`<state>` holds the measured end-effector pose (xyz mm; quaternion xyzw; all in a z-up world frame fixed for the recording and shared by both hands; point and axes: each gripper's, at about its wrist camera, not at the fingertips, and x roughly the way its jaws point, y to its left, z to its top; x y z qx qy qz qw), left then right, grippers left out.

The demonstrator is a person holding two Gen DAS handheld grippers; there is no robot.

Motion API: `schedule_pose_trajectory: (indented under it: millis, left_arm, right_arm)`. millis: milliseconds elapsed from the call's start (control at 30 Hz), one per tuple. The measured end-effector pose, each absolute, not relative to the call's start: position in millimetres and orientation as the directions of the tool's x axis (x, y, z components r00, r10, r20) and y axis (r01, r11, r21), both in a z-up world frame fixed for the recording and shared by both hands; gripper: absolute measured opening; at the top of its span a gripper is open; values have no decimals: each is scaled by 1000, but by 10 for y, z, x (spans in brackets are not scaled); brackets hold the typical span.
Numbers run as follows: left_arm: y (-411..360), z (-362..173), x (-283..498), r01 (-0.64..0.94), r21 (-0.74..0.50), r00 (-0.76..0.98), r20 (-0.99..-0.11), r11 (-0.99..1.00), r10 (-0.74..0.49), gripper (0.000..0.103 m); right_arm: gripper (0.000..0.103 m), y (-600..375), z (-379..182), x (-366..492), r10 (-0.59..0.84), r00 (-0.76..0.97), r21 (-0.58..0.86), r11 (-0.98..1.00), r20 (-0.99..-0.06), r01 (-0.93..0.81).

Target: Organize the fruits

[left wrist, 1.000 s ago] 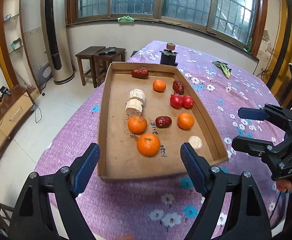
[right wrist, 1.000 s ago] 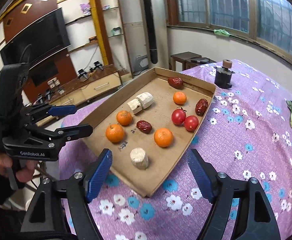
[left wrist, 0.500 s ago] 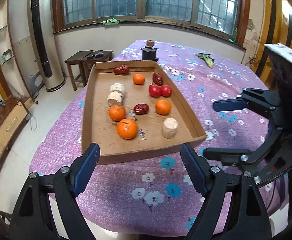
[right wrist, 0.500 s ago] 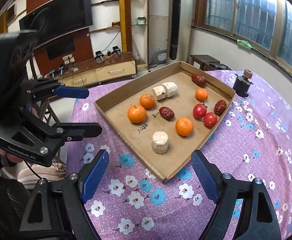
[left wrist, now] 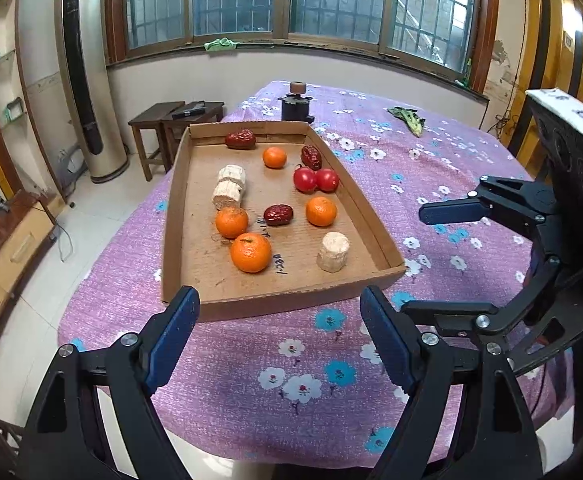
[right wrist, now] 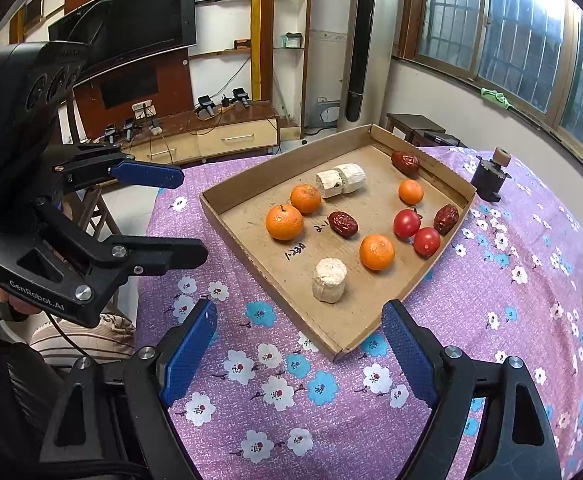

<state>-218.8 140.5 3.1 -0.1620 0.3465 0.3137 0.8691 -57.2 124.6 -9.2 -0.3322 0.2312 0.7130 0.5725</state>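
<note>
Right wrist view: I am holding both sets of fingers apart and empty, short of the cardboard tray (right wrist: 247,178) of fruit on the table (right wrist: 491,320).

My right gripper (right wrist: 299,356) is facing the tray's near corner, with the pale cylinder chunk (right wrist: 328,280) lying straight ahead, upright, nearest of all. My left gripper (left wrist: 279,340) is sitting before the tray's near wall, closest to the biggest orange (left wrist: 250,252). Its jaws have just been opening on the right side, nothing between them. Inside the tray, scattered and unsorted, I am seeing four oranges, two glossy tomatoes (right wrist: 415,232) touching each other, three wrinkled red dates and two more pale chunks side by side.
</note>
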Motion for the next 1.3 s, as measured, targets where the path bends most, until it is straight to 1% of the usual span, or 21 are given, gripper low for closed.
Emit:
schedule_pose_trajectory:
  millis: [100,1300]
  left_arm:
    - [1433,30,-2207,-661,-88,572,-702,745,424,83]
    - [1440,34,-2191,-669,-42,552,-697,742,457,83]
  right_arm:
    - [86,1247,-102,-560,662,-123,-47,-233,-740,-971]
    - [86,1281,-161,-594,652,-144,-36,-254,-744,-966]
